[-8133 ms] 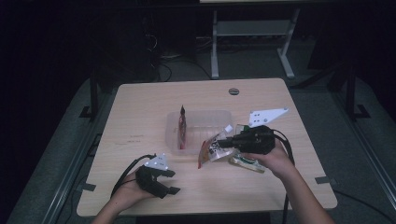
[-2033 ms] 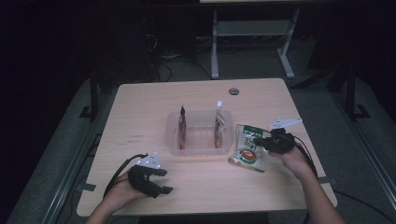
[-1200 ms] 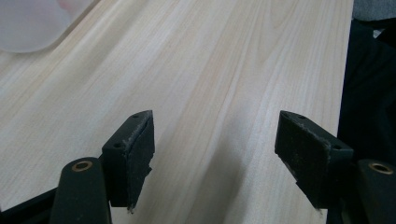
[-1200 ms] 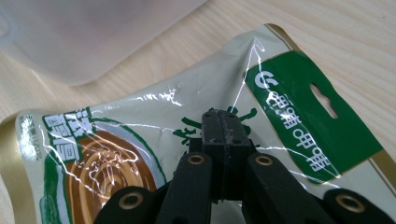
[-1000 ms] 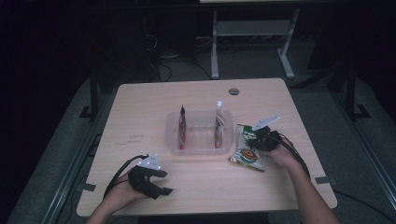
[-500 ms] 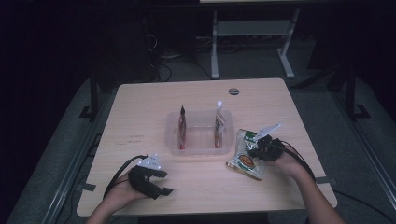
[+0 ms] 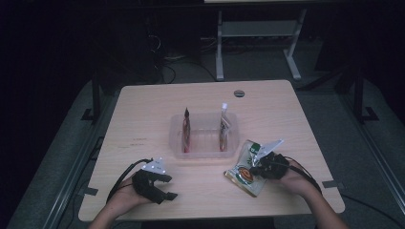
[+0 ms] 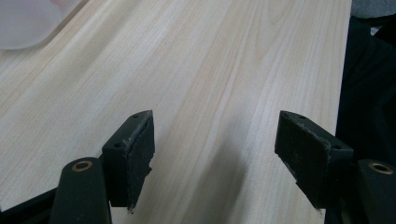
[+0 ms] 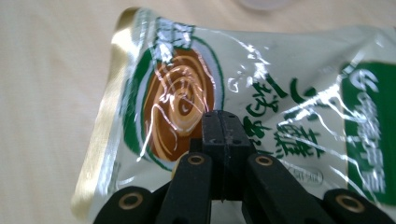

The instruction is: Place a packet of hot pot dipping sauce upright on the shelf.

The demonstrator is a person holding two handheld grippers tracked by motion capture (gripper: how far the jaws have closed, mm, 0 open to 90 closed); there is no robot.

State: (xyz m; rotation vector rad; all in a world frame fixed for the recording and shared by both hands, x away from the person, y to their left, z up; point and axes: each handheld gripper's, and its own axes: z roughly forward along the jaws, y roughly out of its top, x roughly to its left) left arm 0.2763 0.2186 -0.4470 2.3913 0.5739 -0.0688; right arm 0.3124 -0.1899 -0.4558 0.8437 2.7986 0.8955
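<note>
Pale wood grain runs the length of the table (image 7: 143, 114), lit against a dark room. At near left, the left gripper (image 7: 165, 188) rests low over the tabletop in a person's hand, its jaws standing wide apart with nothing between them; the left gripper view shows bare wood in the gap between its pads (image 8: 137, 154).

At the middle of the table sits a clear tub (image 7: 204, 151). Two slim sachets stand upright inside it, a dark red sachet (image 7: 186, 131) against the left wall and a paler sachet (image 7: 223, 128) against the right wall, well apart from each other.

Just right of the tub and nearer the person lies the pouch (image 7: 246, 167), a glossy green-and-white pack with a brown swirl printed on its face and a gold seam along one end. It sits slantwise at near right, one end lifted off the wood, close to the tub's near right corner but apart from it.

The right gripper (image 7: 258, 168) holds that pouch: in the right gripper view its jaws are pressed fully together, pinching the film at the edge of the pouch (image 9: 280, 107) just below the swirl. A hand (image 7: 291, 179) behind it comes in from the near right edge.
</note>
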